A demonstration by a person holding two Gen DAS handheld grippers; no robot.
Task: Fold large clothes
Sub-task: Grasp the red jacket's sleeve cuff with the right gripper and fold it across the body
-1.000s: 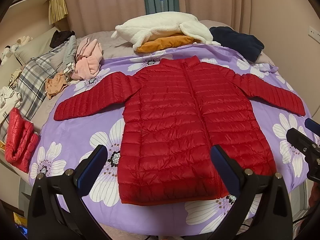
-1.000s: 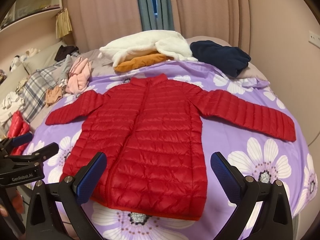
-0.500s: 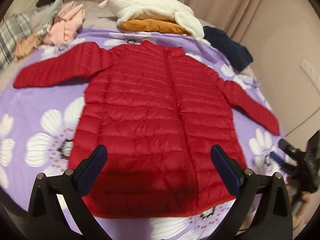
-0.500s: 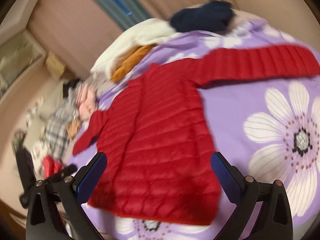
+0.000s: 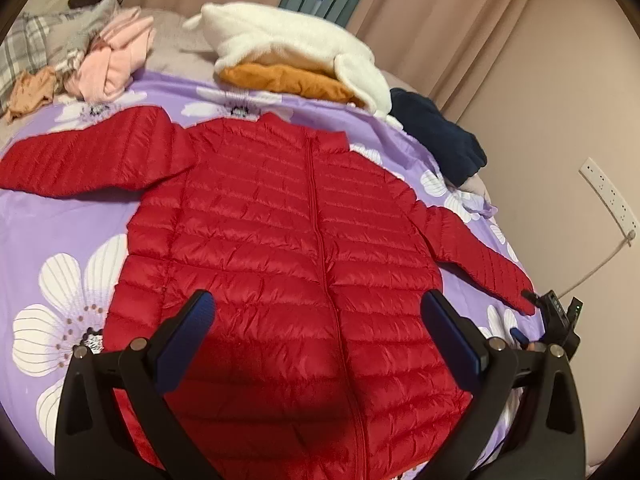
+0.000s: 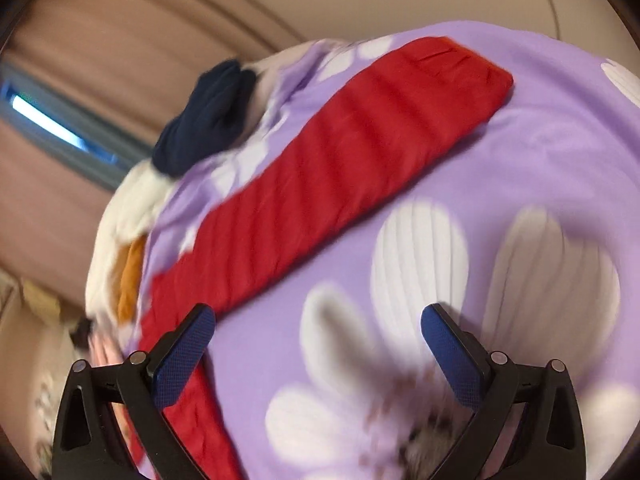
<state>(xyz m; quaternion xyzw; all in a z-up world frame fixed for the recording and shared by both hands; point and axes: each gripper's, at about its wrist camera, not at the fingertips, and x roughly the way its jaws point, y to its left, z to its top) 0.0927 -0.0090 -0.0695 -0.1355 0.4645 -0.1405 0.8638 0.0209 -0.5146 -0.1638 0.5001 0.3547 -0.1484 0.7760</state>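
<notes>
Right wrist view is swung onto the red jacket's sleeve (image 6: 340, 152) since a second ago; both claws gape empty, sleeve fold judged next

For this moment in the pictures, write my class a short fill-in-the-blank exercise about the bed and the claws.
1. The red jacket lies spread flat with its zipper ____.
2. It rests on a purple sheet printed with white ____.
3. An orange garment lies under a ____ fleece.
4. The left claw and right claw both stand ____.

Missing words: closed; flowers; white; open
</notes>
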